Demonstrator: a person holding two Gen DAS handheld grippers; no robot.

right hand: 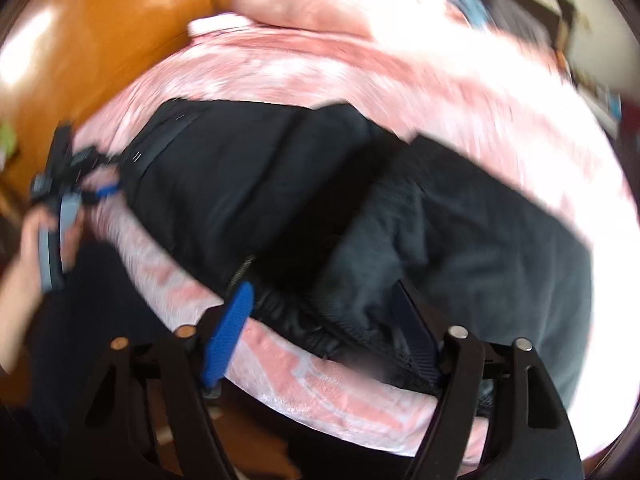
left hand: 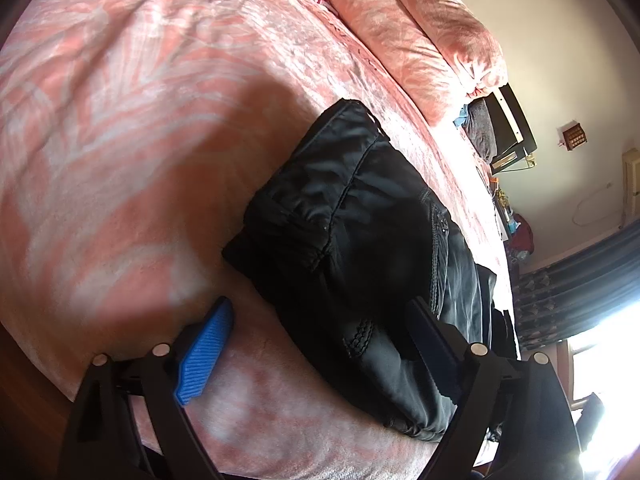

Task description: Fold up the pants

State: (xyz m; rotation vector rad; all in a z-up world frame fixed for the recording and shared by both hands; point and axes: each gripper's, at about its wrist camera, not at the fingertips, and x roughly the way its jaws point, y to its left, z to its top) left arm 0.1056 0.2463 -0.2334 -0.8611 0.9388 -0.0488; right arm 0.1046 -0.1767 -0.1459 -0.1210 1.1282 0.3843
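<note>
The pants lie on the bed, near its front edge, on the pink patterned cover. They appear already doubled into a compact dark bundle, with seams and stitching showing on the top layer. In the right wrist view, which is motion-blurred, the garment runs along that front edge, and a lighter grey-toned part extends toward the right end of the bed; whether this is a leg still unfolded or another layer cannot be told.

Left claw: released, jaws spread wide. One blue pad sits over bare cover, the other over the near end of the bundle. Nothing is gripped. This straddling placement suits pressing or aligning the folded edge rather than lifting it.

Right claw: released, jaws apart across the near hem of the fabric. Contact with the cloth cannot be confirmed because of blur.

The person's left hand is visible at the bed's left end, holding the other tool.

Judgement: folding is well advanced; the remaining step is likely a final fold or smoothing. Slippery fabric may shift when pinched.
</note>
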